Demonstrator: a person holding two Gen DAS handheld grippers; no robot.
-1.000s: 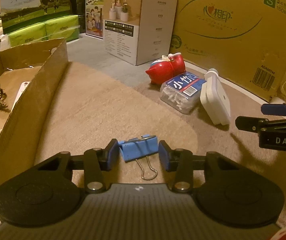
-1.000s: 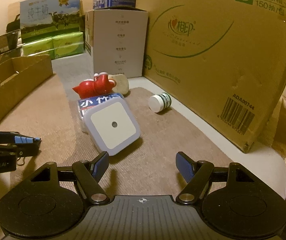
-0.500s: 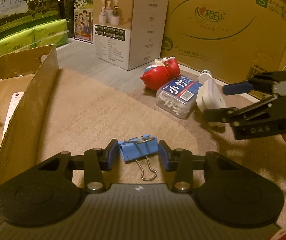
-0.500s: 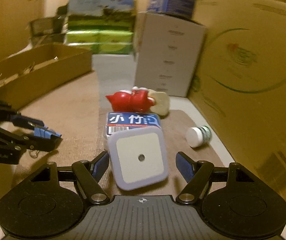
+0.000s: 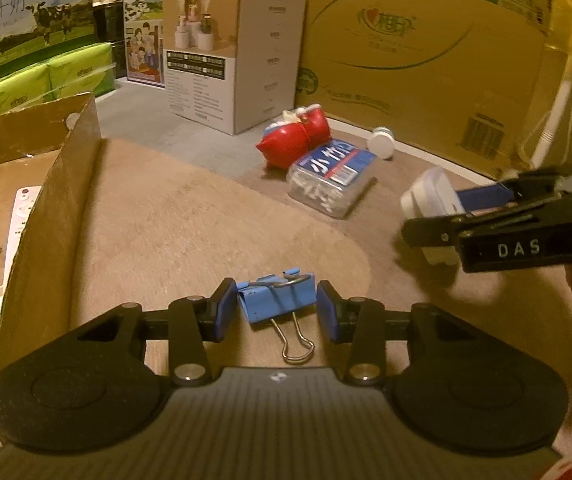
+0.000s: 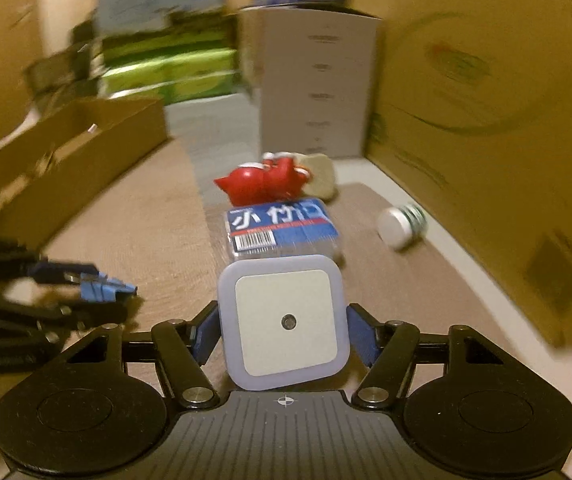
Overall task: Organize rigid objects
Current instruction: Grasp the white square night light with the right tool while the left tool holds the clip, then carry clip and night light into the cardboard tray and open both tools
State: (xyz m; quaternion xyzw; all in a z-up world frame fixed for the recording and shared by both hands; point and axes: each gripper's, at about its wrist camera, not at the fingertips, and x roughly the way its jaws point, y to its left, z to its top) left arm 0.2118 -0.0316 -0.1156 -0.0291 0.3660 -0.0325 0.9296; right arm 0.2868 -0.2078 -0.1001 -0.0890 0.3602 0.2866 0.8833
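Note:
A blue binder clip [image 5: 277, 297] lies on the brown mat between the pads of my left gripper [image 5: 273, 312]; the pads stand just beside it with small gaps. My right gripper [image 6: 283, 332] is shut on the white square night light [image 6: 283, 322] and holds it off the mat; it also shows in the left wrist view [image 5: 432, 200]. A clear box of cotton swabs with a blue label [image 6: 281, 232] and a red figurine [image 6: 263, 180] lie beyond. A small white-capped bottle [image 6: 400, 226] lies to the right.
An open cardboard tray [image 5: 37, 204] stands on the left with a remote and a metal ornament inside. A white product box [image 5: 237, 60] and a large cardboard carton [image 5: 426, 52] stand behind. My left gripper shows at the left of the right wrist view [image 6: 93, 286].
My right gripper moved in over the night light, closed on it and lifted it away from the swab box. My left gripper stayed around the binder clip.

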